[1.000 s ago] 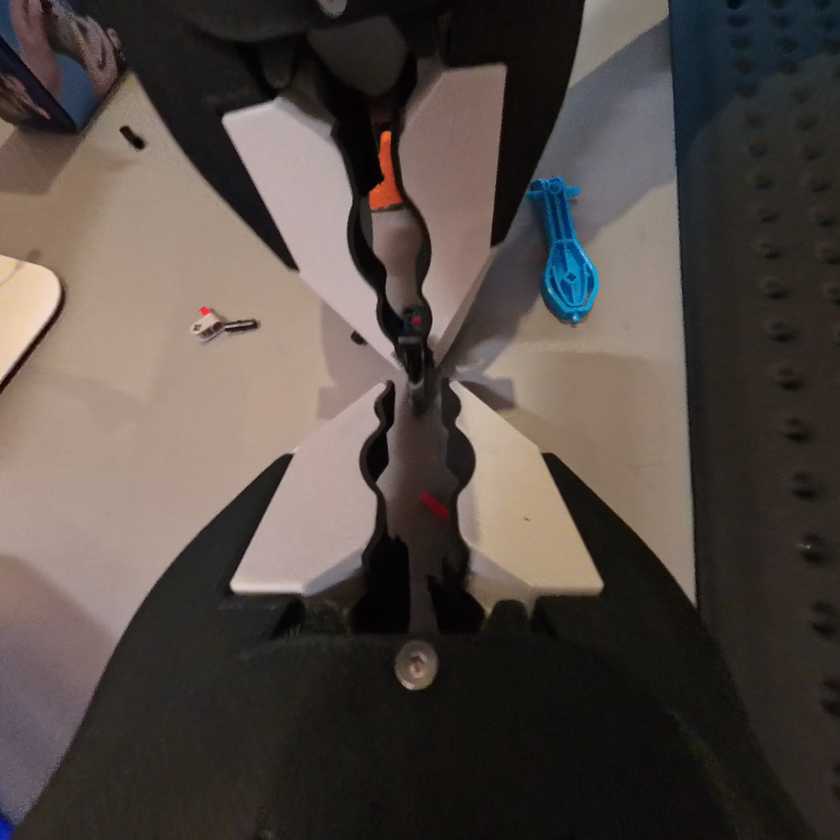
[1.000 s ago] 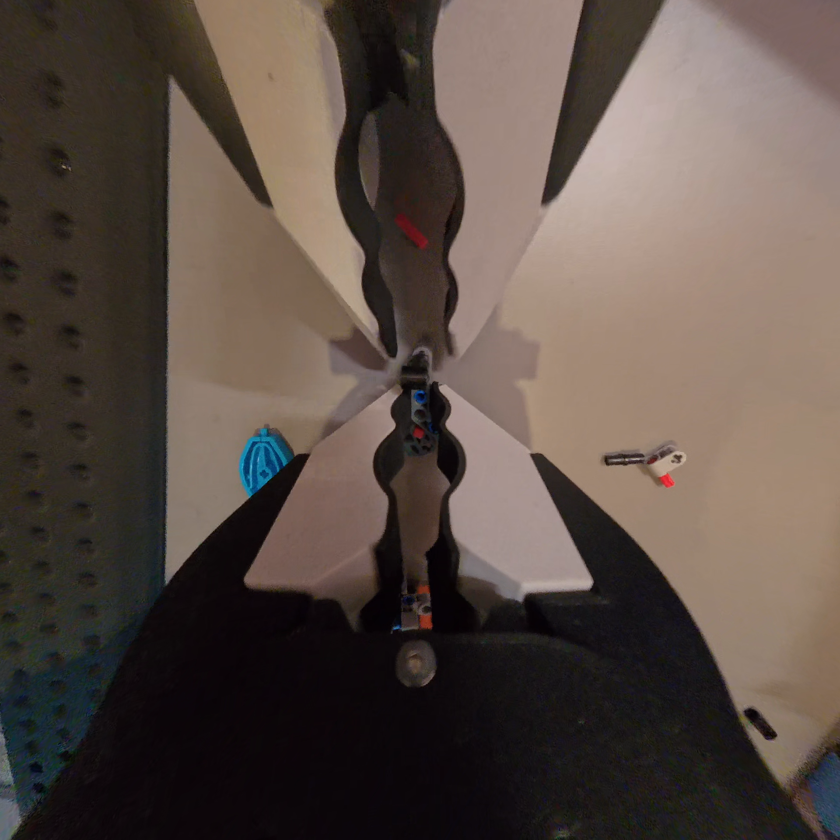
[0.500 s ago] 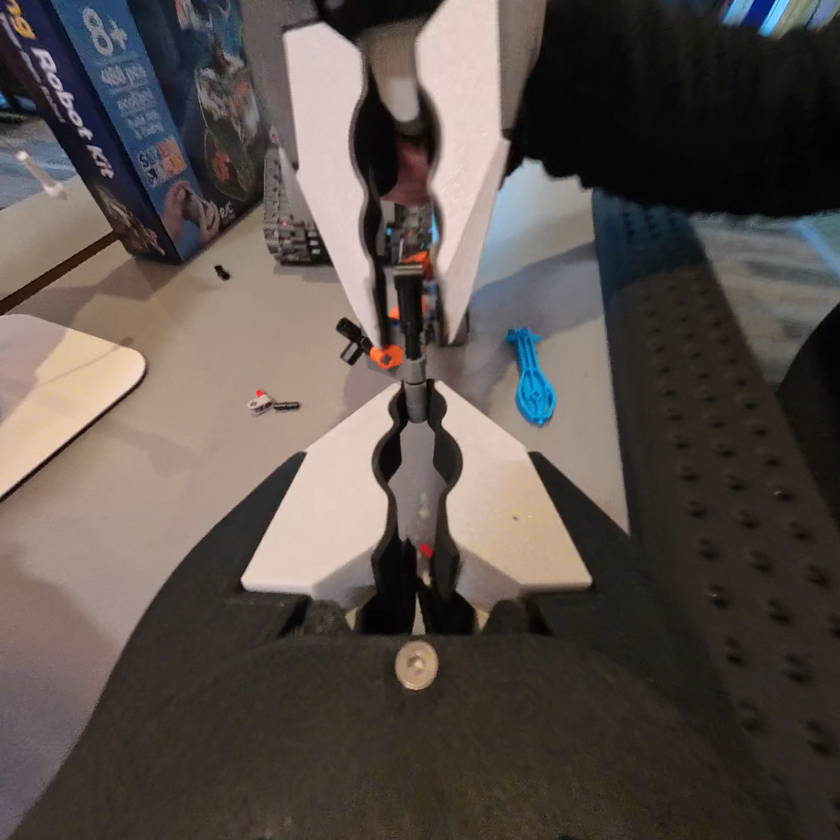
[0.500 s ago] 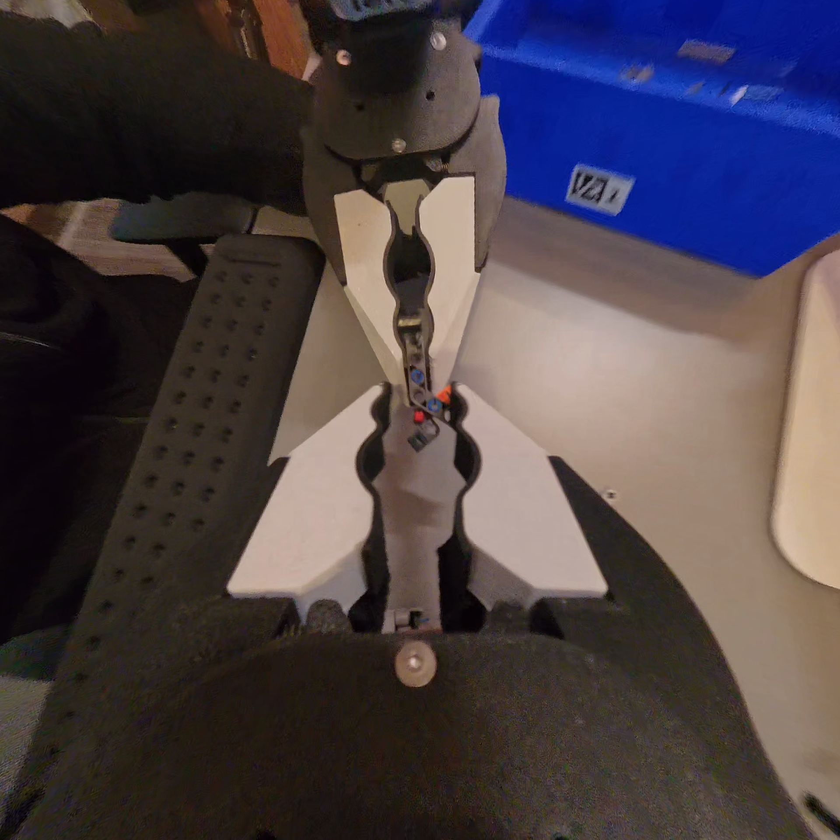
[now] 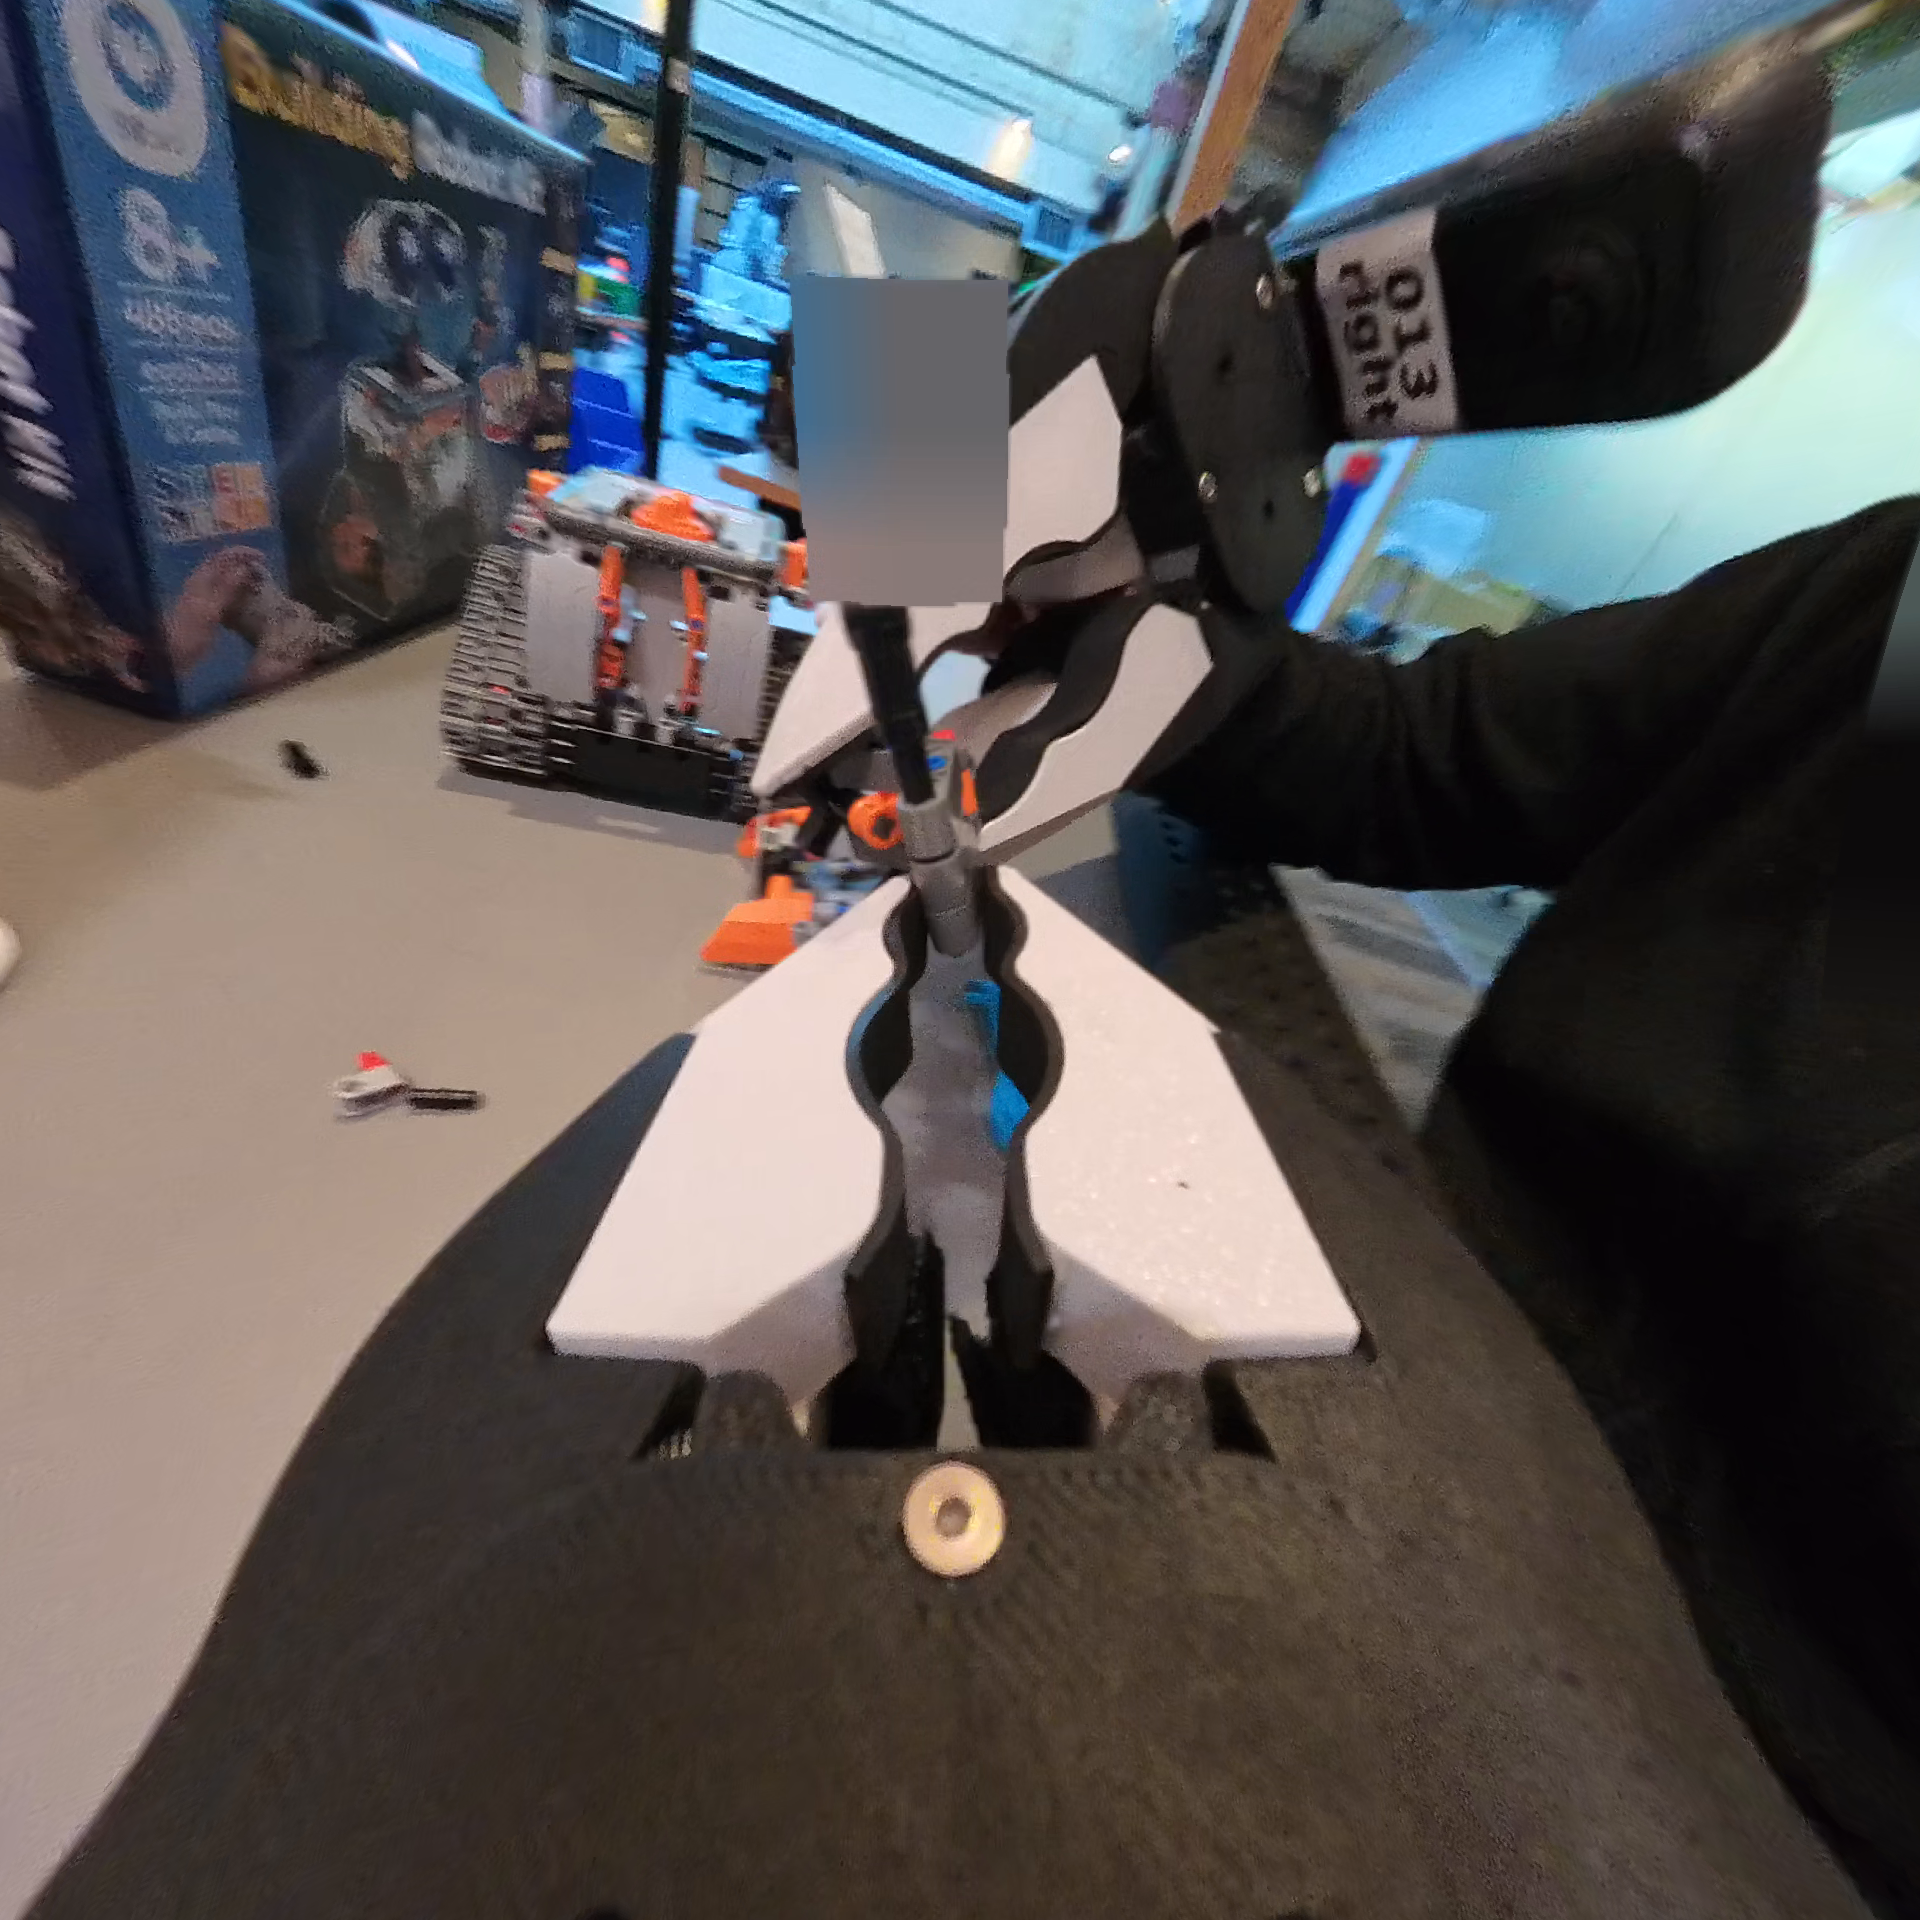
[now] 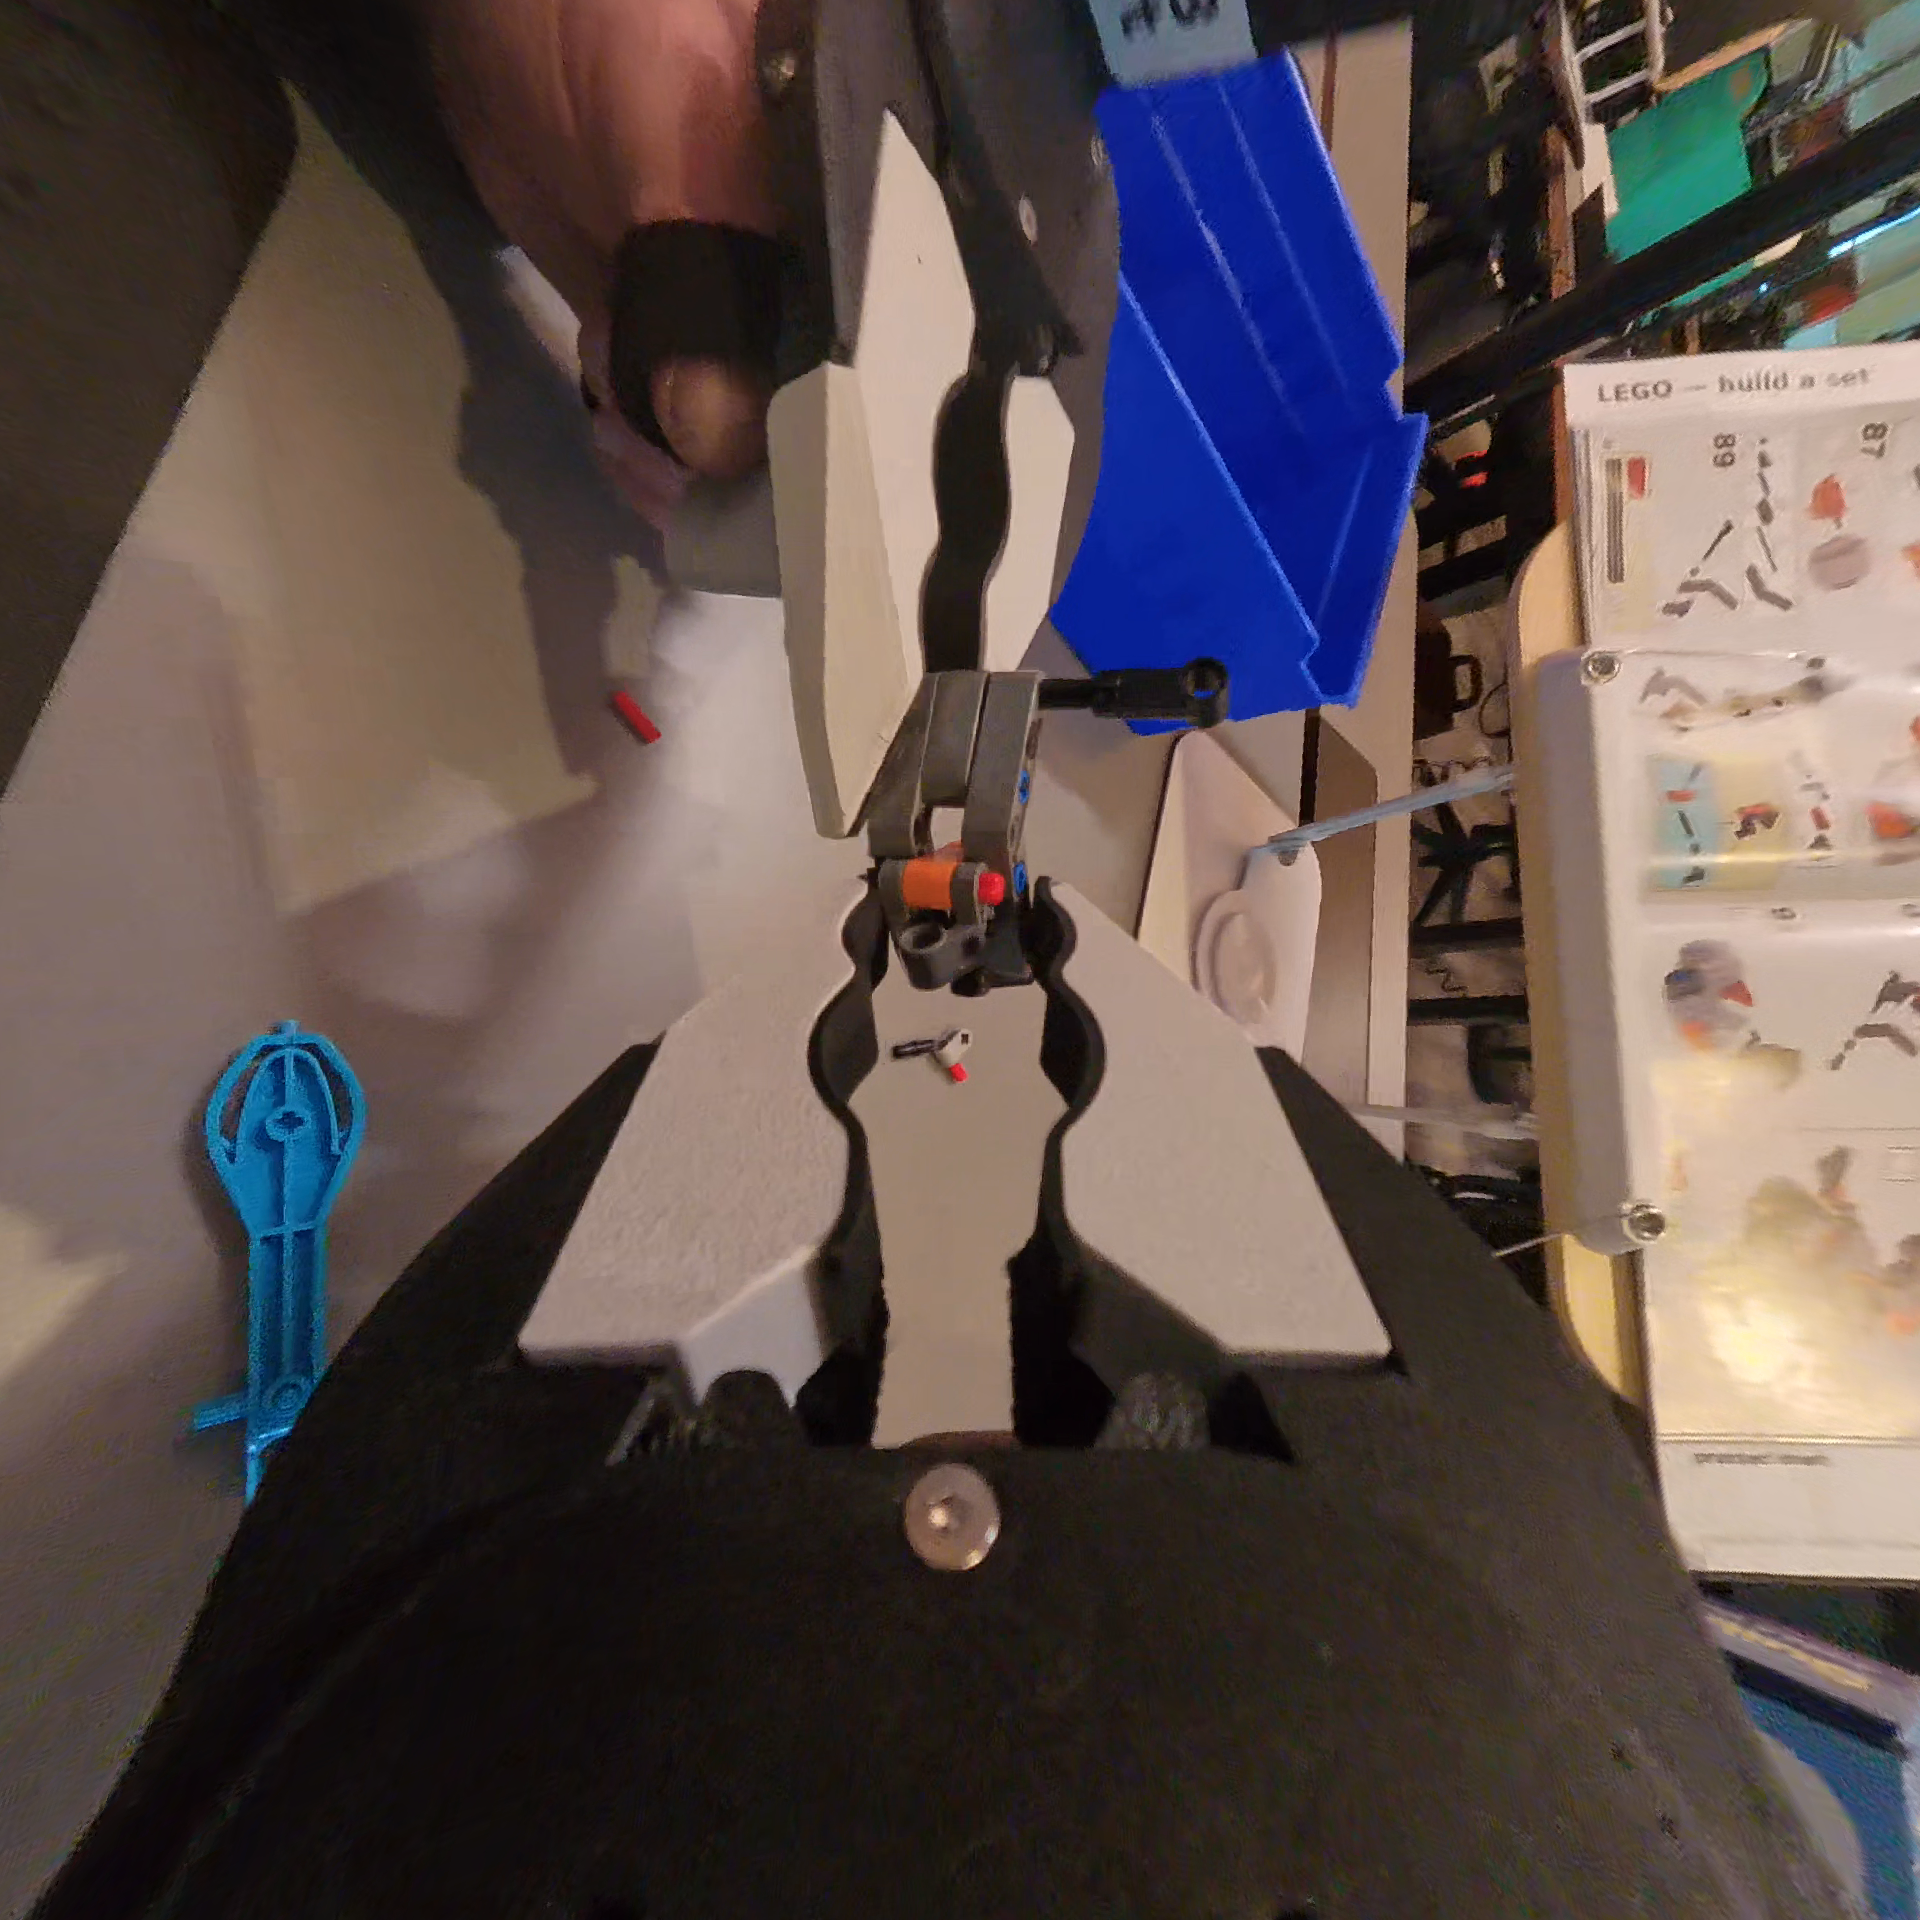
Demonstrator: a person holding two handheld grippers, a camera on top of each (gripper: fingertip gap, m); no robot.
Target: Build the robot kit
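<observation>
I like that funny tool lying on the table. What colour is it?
The brick separator tool is bright blue, clearest in the right wrist view.

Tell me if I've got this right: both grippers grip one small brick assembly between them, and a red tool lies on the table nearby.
Not quite: the tool is blue, not red, as the right wrist view shows. The rest holds: the left gripper and the right gripper both grip the brick assembly, and the tool lies on the table.
</observation>
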